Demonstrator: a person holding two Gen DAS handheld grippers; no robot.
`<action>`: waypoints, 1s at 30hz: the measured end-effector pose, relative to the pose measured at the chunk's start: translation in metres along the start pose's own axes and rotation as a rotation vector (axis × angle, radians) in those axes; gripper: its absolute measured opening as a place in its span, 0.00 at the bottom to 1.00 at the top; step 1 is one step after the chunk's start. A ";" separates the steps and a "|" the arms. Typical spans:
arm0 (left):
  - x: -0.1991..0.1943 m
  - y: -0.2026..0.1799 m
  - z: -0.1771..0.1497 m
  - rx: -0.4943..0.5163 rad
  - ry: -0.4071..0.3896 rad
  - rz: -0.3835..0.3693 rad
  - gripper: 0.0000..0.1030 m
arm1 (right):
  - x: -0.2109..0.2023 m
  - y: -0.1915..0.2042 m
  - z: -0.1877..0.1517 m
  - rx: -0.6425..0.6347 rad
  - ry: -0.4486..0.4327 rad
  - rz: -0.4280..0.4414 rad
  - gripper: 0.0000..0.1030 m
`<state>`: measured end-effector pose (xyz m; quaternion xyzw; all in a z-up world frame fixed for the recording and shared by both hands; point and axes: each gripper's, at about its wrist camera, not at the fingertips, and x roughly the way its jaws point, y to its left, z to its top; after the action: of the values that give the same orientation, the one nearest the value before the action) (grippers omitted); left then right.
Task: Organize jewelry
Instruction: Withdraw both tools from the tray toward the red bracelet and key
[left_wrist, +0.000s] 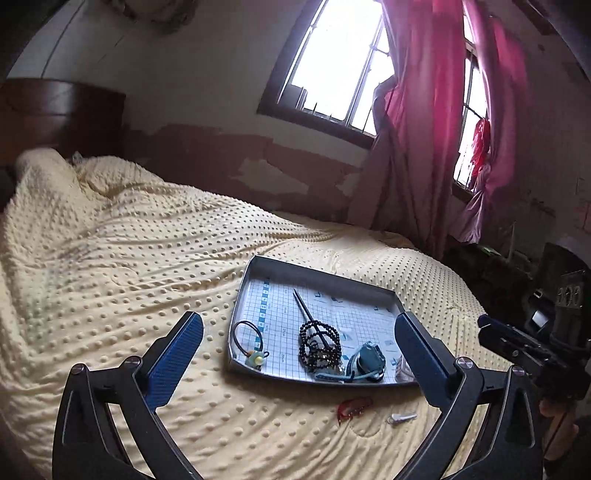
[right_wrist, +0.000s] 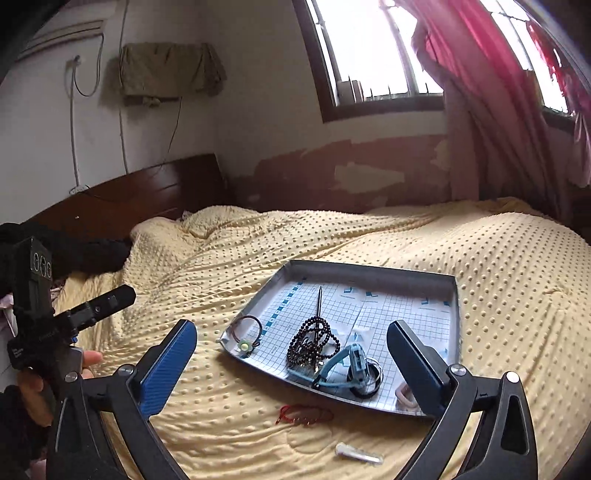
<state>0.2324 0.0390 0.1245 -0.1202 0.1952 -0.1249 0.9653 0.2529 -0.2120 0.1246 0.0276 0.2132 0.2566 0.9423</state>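
Note:
A grey tray (left_wrist: 258, 266) (right_wrist: 369, 266) with a grid-printed liner lies on the yellow bed. In it are a dark hair stick (left_wrist: 306, 308) (right_wrist: 320, 301), a dark bead bracelet (left_wrist: 319, 341) (right_wrist: 312, 341), a hair tie with a pale charm (left_wrist: 255, 352) (right_wrist: 244, 345), a blue-strapped watch (left_wrist: 369, 360) (right_wrist: 356, 363) and a pale pink piece (right_wrist: 404, 397). On the blanket in front of the tray lie a red string bracelet (left_wrist: 354, 406) (right_wrist: 306, 413) and a small white clip (left_wrist: 400, 418) (right_wrist: 358, 453). My left gripper (left_wrist: 299, 354) and right gripper (right_wrist: 291, 350) both hover open and empty above the tray's near edge.
The dotted yellow blanket (left_wrist: 129, 258) (right_wrist: 498, 277) covers the bed, with a dark wooden headboard (left_wrist: 62, 114) (right_wrist: 140, 192) behind. A window with pink curtains (left_wrist: 424, 110) (right_wrist: 491, 110) is on the far wall. The other gripper and a hand (right_wrist: 33, 384) show at each view's edge.

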 end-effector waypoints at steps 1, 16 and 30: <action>-0.008 -0.004 -0.005 0.008 -0.012 0.005 0.99 | -0.010 0.004 -0.005 -0.002 -0.011 0.001 1.00; -0.069 -0.043 -0.101 0.126 -0.011 0.104 0.99 | -0.073 0.023 -0.095 -0.019 0.041 -0.054 1.00; -0.060 -0.041 -0.166 0.124 0.103 0.133 0.99 | -0.062 -0.020 -0.145 0.162 0.178 -0.124 1.00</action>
<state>0.1030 -0.0125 0.0083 -0.0404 0.2442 -0.0782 0.9657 0.1537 -0.2684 0.0135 0.0674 0.3171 0.1810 0.9285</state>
